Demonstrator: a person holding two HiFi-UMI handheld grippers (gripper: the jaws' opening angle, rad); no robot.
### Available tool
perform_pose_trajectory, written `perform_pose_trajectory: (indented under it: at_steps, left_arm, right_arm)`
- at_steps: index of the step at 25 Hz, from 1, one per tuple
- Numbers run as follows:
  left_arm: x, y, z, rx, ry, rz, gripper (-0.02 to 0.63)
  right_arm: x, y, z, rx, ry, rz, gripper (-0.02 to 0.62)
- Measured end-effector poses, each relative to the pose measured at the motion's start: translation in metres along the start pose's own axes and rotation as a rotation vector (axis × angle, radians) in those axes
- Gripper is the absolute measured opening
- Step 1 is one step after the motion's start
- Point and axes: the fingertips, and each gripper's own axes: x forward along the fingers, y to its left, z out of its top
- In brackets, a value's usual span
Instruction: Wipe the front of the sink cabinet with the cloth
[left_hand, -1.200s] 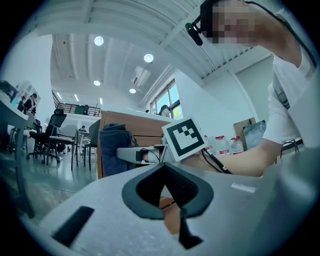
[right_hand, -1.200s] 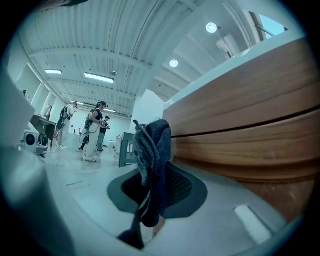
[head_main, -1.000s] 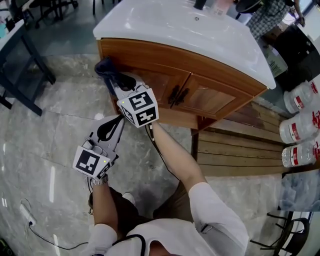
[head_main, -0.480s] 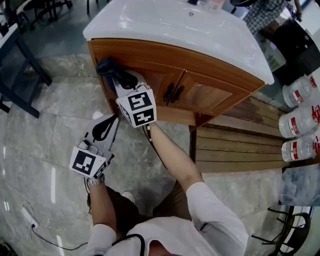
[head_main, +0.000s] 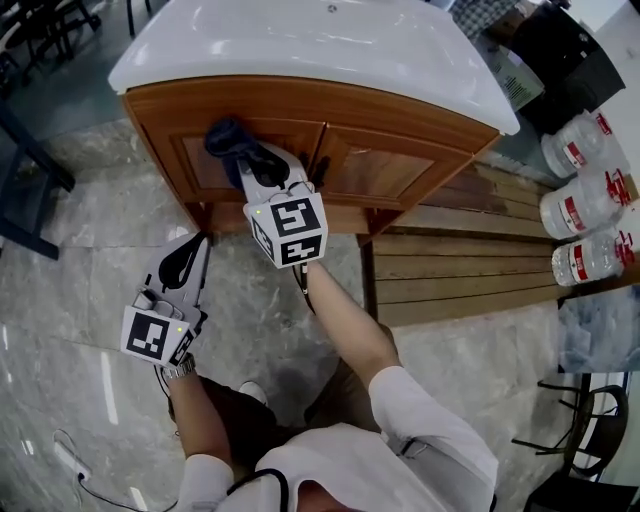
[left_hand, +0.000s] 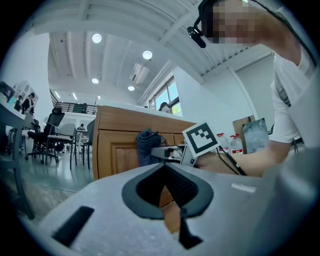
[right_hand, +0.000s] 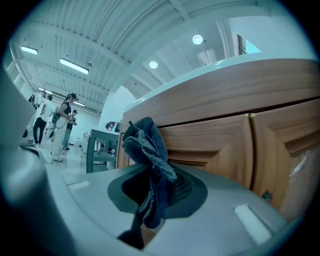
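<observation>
Cloth (right_hand: 147, 150), dark blue and bunched, is pinched in the right gripper (right_hand: 150, 200) against the left door of the sink cabinet (head_main: 390, 170). Soft and light, it likely holds best by its gathered middle. The left gripper (left_hand: 165, 170) hangs closed and empty. Labels on the bottles (head_main: 570, 155) are too small to read.

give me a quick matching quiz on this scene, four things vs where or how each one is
Things:
1 cloth
2 left tool
3 bottles
4 sink

States:
a white, atop the cabinet
b shut, empty
c dark blue, gripped by the right tool
d red labels, far right

Pairs: 1-c; 2-b; 3-d; 4-a
</observation>
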Motion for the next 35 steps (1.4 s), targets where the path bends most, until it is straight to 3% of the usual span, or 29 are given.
perform_pose_trajectory:
  at_steps: [7, 12, 35]
  left_arm:
    - [0.004, 0.000, -0.002, -0.001, 0.006, -0.012, 0.000]
    - [0.010, -0.003, -0.004, -0.006, 0.006, -0.017, 0.000]
    - [0.024, -0.018, -0.010, 0.032, 0.034, -0.058, 0.000]
  right_arm:
    - [-0.038, -0.042, 0.001, 0.036, -0.017, -0.126, 0.071]
    - [-0.063, -0.064, 0.003, 0.055, -0.030, -0.163, 0.071]
    - [-0.191, -0.213, -0.003, 0.049, -0.045, -0.511, 0.071]
